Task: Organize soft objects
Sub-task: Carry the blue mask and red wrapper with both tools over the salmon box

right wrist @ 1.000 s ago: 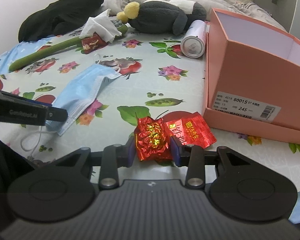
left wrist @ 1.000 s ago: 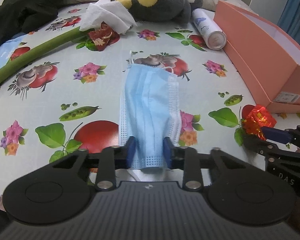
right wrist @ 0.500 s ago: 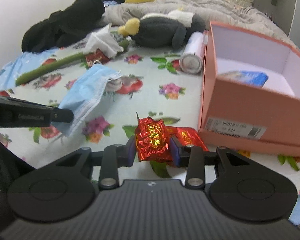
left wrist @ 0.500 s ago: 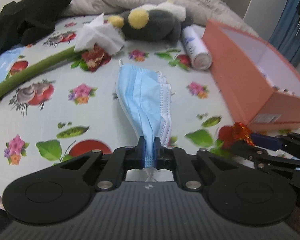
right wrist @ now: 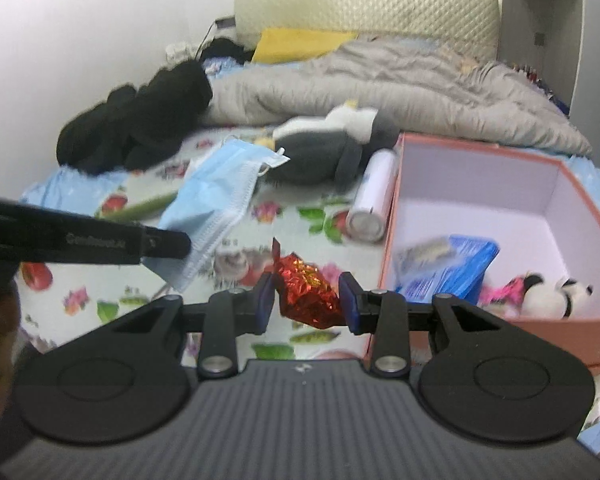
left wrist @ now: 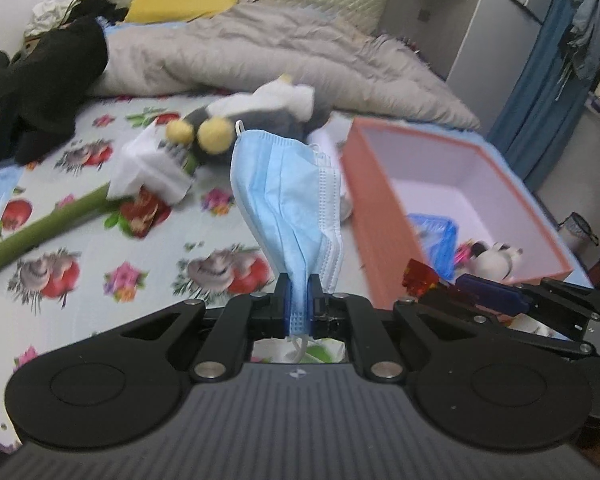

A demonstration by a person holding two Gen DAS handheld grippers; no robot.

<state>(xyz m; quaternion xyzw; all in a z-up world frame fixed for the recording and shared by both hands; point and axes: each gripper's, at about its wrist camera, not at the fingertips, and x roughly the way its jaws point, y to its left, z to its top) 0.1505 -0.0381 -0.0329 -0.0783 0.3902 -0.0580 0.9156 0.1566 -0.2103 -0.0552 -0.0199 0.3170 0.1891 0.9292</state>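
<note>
1. Left gripper (left wrist: 299, 298) is pinching the blue face mask (left wrist: 290, 204) at one short edge, pads pressed nearly together; mask is hanging in the air above the floral sheet (left wrist: 112, 240), its ear loop dangling below the pads.
2. Right gripper (right wrist: 306, 298) is holding a crumpled red foil wrapper (right wrist: 306, 294) between fairly wide-set pads; foil is touching the right pad, contact on the left pad is hard to make out.
3. Right view is showing the mask (right wrist: 214, 204) off to the left, trailing from the left gripper's finger.
4. Left view is showing only a corner of the red foil (left wrist: 420, 278), the rest hidden behind the right gripper's fingers.
5. Pink box (right wrist: 480, 152) is sitting open just right of the foil, holding a blue packet (right wrist: 452, 264) and a small black-and-white plush (right wrist: 548, 292); both are blurred.
6. Grey plush toy (right wrist: 324, 152) and a white cylinder (right wrist: 374, 196) are lying beyond, the cylinder beside the box wall.
7. Green stem (left wrist: 48, 228) and white tissue (left wrist: 148, 168) are motion-blurred, left of the mask.
</note>
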